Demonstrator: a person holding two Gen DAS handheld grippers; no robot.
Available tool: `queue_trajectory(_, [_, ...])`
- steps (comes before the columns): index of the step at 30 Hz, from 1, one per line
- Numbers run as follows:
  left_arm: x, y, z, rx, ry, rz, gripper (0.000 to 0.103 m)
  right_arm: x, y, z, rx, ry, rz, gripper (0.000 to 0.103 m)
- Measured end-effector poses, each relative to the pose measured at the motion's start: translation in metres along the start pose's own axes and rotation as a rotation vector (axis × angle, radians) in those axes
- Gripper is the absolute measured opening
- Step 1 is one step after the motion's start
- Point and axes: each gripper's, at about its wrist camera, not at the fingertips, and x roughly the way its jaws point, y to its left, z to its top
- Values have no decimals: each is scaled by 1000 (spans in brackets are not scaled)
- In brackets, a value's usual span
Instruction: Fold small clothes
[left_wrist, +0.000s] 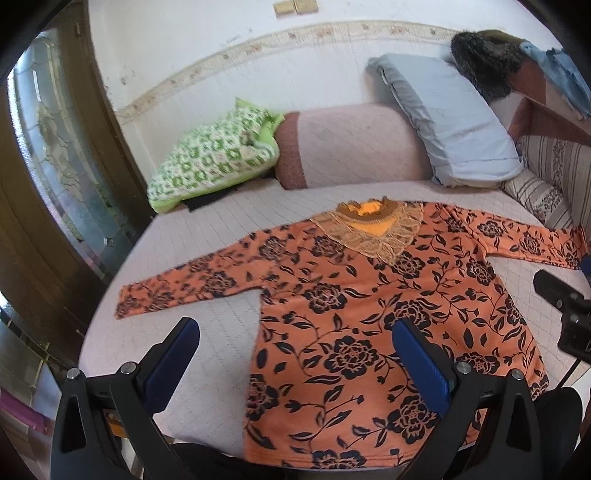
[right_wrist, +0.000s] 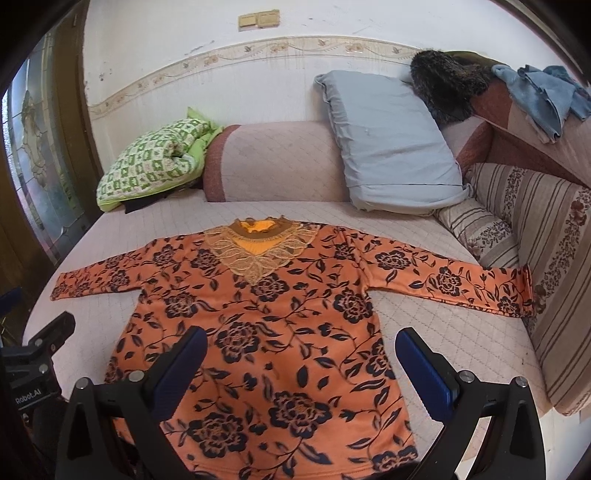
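Bed, quilted pale cover, serves as the work surface; bolster, grey pillow and green patterned quilt are pushed to the wall side, leaving the middle free for folding.

Orange floral top lies flat, face up, in the middle of the bed, neckline toward the wall, hem at the near edge. Both sleeves are spread out sideways: likely laid out this way so each sleeve can be taken and folded inward over the body. No fold made yet, so I judge the task is at its start.

Right sleeve reaches out to the striped cushion, cuff just beside it. Left sleeve ends near the bed's left edge.

Left gripper is wide open, holding nothing, hovering over the hem on the left side of the top. Right gripper is likewise wide open and empty, above the lower body of the top. Both sit near the hem, plausibly lining up for the first grasp.

Lace yoke at the collar: delicate, could snag if pinched.
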Motion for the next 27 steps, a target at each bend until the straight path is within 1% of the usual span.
queue_trajectory(3, [33, -5, 6, -31, 50, -36, 103, 22, -17, 4, 13, 22, -24, 103])
queue_trajectory(5, [58, -10, 10, -29, 82, -37, 103, 42, -33, 7, 40, 44, -45, 103])
queue_trajectory(8, [98, -11, 15, -43, 136, -45, 103, 81, -73, 8, 98, 77, -99, 103])
queue_trajectory(10, [126, -8, 18, -72, 172, -49, 103, 112, -112, 9, 171, 114, -144, 103])
queue_trajectory(13, [163, -4, 24, -116, 194, -59, 103, 156, -192, 0, 366, 157, -184, 103])
queue_trajectory(15, [185, -5, 30, -142, 181, -47, 103, 177, -251, -12, 528, 152, -195, 102])
queue_trajectory(16, [193, -5, 33, -154, 171, -47, 103, 184, -283, -21, 628, 142, -199, 99])
queue_trajectory(17, [200, -7, 36, -166, 157, -43, 103, 190, -310, -30, 730, 131, -188, 96])
queue_trajectory(18, [208, -9, 40, -182, 138, -40, 103, 194, -340, -41, 858, 109, -156, 94])
queue_trajectory(19, [214, -10, 43, -193, 123, -41, 103, 198, -359, -50, 945, 97, -139, 91])
queue_trajectory(20, [220, -12, 46, -203, 104, -43, 103, 202, -382, -61, 1040, 76, -120, 91])
queue_trajectory(22, [229, -16, 53, -218, 59, -48, 103, 208, -409, -70, 1110, 22, -92, 84])
queue_trajectory(25, [238, -16, 57, -221, 0, -54, 103, 215, -433, -70, 1152, -32, -70, 81])
queue_trajectory(27, [244, -16, 56, -211, -17, -50, 103, 220, -448, -68, 1195, -73, -63, 77])
